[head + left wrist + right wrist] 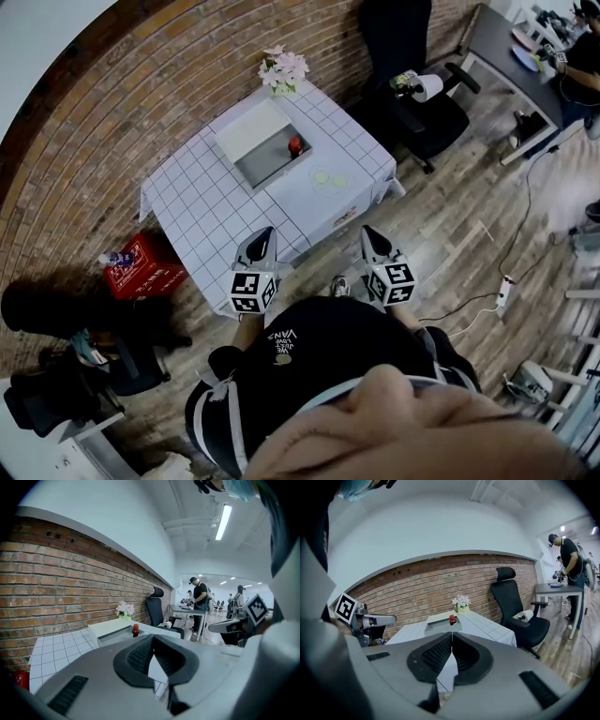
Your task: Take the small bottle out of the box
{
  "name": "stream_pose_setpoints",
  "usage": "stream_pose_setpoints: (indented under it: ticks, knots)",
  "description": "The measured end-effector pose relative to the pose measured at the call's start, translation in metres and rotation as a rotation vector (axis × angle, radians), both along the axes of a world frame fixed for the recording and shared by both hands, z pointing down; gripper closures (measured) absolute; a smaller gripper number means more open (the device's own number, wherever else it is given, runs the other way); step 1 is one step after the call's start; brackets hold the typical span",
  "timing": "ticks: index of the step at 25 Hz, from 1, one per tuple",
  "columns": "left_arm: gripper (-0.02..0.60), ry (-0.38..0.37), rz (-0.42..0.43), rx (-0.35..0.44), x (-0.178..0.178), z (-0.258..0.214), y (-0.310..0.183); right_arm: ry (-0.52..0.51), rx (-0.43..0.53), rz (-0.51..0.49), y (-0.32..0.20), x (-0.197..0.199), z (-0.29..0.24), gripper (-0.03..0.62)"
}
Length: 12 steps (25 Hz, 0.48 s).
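A small dark bottle with a red cap (pixel 294 144) stands inside an open grey box (pixel 255 155) on the far half of a table with a white checked cloth (pixel 202 202). Both grippers hang short of the table's near edge, well away from the box. My left gripper (pixel 266 232) is shut and empty, and so is my right gripper (pixel 368 232). In the left gripper view the bottle (pixel 135 630) shows above the shut jaws (pixel 153 639). In the right gripper view the bottle (pixel 452 619) stands in the box (pixel 443 623) beyond the shut jaws (pixel 452 637).
A pot of pale flowers (pixel 283 70) sits at the table's far corner, and a pale green disc (pixel 328 178) lies right of the box. A red crate (pixel 141 265) stands on the floor at left. A black office chair (pixel 412 94) and a desk (pixel 506 56) stand at right.
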State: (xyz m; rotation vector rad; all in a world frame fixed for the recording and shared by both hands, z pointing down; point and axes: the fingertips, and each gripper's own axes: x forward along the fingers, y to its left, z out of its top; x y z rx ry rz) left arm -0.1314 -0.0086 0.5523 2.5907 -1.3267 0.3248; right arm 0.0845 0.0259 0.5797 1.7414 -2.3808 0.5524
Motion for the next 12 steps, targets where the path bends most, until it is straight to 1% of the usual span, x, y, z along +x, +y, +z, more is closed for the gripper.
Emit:
stream_pose_setpoints:
  ticks: [6, 12]
  knots:
    - [0.571, -0.005, -0.065, 0.009, 0.026, 0.003, -0.009, 0.004, -0.007, -0.072, -0.018, 0.028, 0.003, 0.591]
    - [0.571, -0.01, -0.119, 0.011, 0.035, 0.006, -0.017, 0.01, -0.012, -0.121, -0.032, 0.04, 0.011, 0.591]
